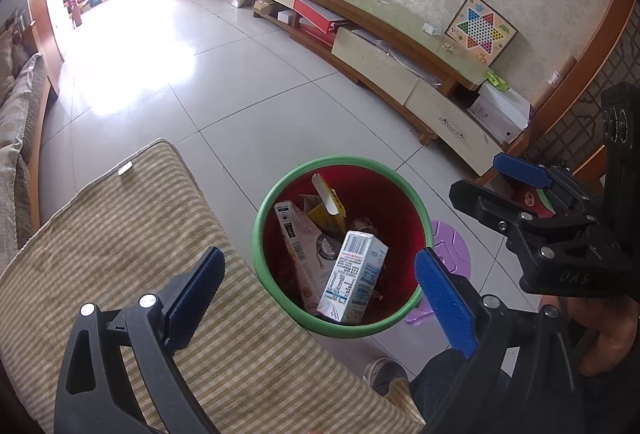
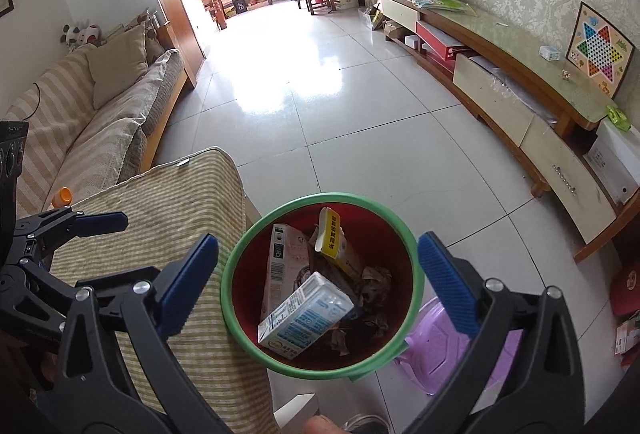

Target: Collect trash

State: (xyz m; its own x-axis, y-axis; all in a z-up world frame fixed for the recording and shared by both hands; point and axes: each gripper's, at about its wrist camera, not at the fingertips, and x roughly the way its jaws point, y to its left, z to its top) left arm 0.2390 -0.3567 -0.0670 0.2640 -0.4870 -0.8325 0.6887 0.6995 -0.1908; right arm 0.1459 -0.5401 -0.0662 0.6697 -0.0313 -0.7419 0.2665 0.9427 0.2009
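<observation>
- Trash bin (image 1: 400, 193), red inside with a green rim, stands on the tiled floor (image 1: 240, 93) at the middle of both wrist views, just beside the corner of a striped cushion (image 1: 140, 234).
- Inside it, a blue-and-white carton (image 1: 354, 278) leans at about 6 o'clock, a taller pale carton (image 1: 304, 246) stands at 9 o'clock against the wall, and a yellow box (image 1: 328, 209) with an open flap sits toward 12 o'clock.
- Crumpled brownish paper (image 2: 372, 298) lies at 3 o'clock in the bin; what else is under it is too dark to make out.
- Left gripper (image 1: 320, 298) hangs over the bin with its fingers wide apart, one blue pad over the cushion at 8 o'clock and the other at the rim at 4 o'clock; nothing is between them.
- Right gripper (image 2: 316, 282) also stands with fingers spread wide and empty, the bin showing in the gap.
- In the left wrist view the right gripper (image 1: 520, 193) shows at 3 o'clock, partly cut off by the frame edge.
- A purple plastic item (image 2: 436, 350) lies on the floor at 4 o'clock of the bin, half hidden behind the rim and a finger; what it is cannot be told.
- A shoe (image 1: 384, 374) and a hand (image 1: 600, 338) are cut off at the lower edge.
</observation>
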